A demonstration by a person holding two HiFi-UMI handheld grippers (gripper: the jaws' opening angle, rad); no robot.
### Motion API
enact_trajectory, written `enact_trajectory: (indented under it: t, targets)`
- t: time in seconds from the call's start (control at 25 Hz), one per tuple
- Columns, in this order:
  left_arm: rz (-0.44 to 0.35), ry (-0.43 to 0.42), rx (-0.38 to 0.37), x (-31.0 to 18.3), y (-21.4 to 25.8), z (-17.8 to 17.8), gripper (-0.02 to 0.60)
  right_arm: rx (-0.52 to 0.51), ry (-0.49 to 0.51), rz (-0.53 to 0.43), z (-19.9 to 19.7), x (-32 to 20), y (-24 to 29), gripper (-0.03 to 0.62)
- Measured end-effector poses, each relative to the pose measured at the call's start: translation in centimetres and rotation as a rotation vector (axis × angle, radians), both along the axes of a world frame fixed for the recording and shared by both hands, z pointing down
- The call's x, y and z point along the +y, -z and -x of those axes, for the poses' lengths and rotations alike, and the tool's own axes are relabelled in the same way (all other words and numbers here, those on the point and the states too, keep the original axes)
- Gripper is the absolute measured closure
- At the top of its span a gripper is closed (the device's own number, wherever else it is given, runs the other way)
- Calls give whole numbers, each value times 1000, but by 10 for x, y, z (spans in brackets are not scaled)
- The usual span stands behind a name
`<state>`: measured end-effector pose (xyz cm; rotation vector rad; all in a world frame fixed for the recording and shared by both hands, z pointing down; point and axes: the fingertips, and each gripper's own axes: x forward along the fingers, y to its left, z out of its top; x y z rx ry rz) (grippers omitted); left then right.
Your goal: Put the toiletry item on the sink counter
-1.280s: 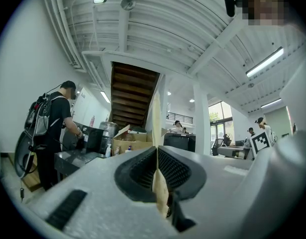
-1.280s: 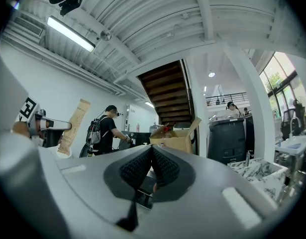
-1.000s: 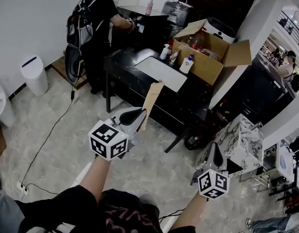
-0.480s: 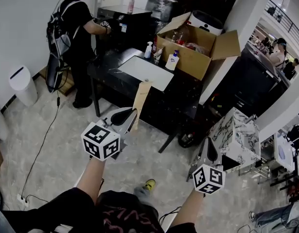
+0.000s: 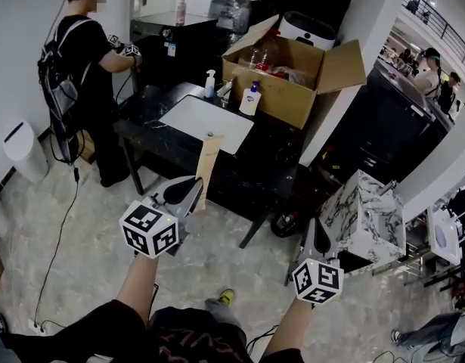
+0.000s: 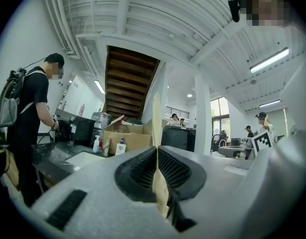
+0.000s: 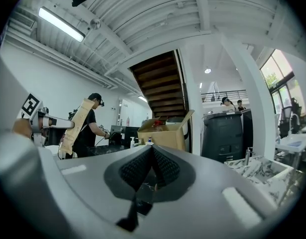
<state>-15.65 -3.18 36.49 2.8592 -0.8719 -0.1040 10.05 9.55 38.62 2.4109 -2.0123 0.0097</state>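
A flat tan packet [image 5: 207, 161] [image 6: 156, 123] is being held upright by the left gripper [image 5: 188, 190] [image 6: 156, 158], whose jaws are being pressed together on its lower end. The packet is being carried in the air, short of the near edge of the black sink counter [image 5: 271, 151] and not touching it. The right gripper [image 5: 317, 237] [image 7: 150, 161] is being held lower at the right, jaws together with nothing between them. Two bottles [image 5: 210, 83] are standing at the counter's far edge behind the white basin [image 5: 204, 122], and an open cardboard box [image 5: 292, 82] is sitting at its far right corner.
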Motion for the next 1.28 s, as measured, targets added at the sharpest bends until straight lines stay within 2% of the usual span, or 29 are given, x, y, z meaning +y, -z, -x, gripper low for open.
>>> enact_trajectory:
  t: [0.4,0.68,1.0,1.28]
  targets:
    - [41,18,-20,-71,-11,-84,572,-35,17,28,-86,-72,-11,586]
    - [27,30,-26,-100,-7,-145,572,-23,30,22,-148,-107,-12,586]
    - [26,49,-49,-114,-7,-181,572,-24,65,18,-181,-136,-15,586]
    - [25,56,-56,-127,-8,-194,572,-29,106,20,-184,-162,-15,586]
